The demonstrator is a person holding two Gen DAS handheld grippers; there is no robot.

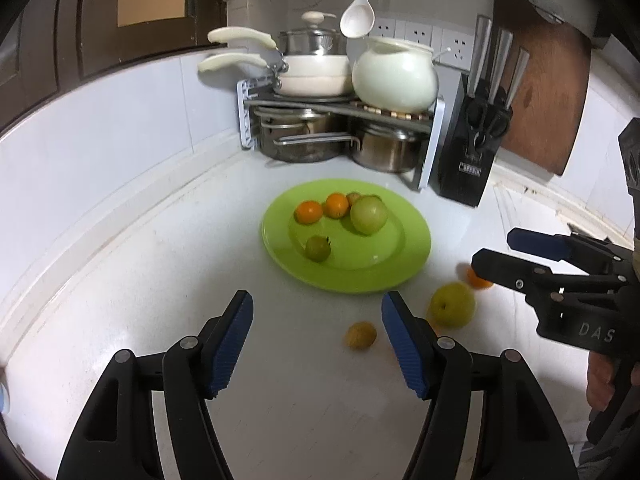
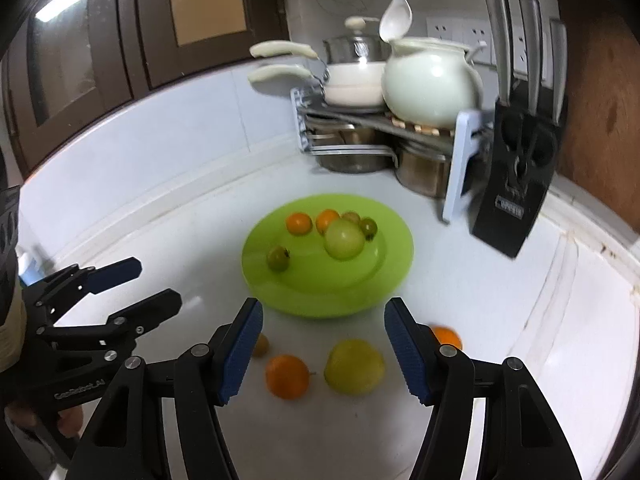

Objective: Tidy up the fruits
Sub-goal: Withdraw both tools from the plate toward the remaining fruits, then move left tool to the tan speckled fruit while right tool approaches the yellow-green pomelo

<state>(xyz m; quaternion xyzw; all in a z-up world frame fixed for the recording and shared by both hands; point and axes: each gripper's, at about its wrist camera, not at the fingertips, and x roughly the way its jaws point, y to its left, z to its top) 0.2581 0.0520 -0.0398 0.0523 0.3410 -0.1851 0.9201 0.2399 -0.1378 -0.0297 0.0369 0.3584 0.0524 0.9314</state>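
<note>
A green plate (image 1: 408, 264) (image 2: 384, 280) on the white counter holds two oranges (image 1: 308, 211), a large green apple (image 1: 369, 215) (image 2: 344, 239) and small greenish fruits (image 1: 318, 248). On the counter in front of it lie a yellow-green apple (image 2: 354, 366) (image 1: 452, 305), an orange (image 2: 288, 376), a second orange (image 2: 447, 337) (image 1: 478, 280) and a small brownish fruit (image 1: 361, 335) (image 2: 261, 345). My left gripper (image 1: 318, 344) (image 2: 158, 284) is open and empty, left of the loose fruits. My right gripper (image 2: 324, 348) (image 1: 490, 250) is open and empty above them.
A pot rack (image 1: 340, 108) with pans, steel pots and a white jar (image 1: 394, 74) stands in the corner behind the plate. A black knife block (image 1: 470, 148) and a wooden board (image 1: 548, 80) stand to its right. A white ladle (image 1: 358, 16) hangs above.
</note>
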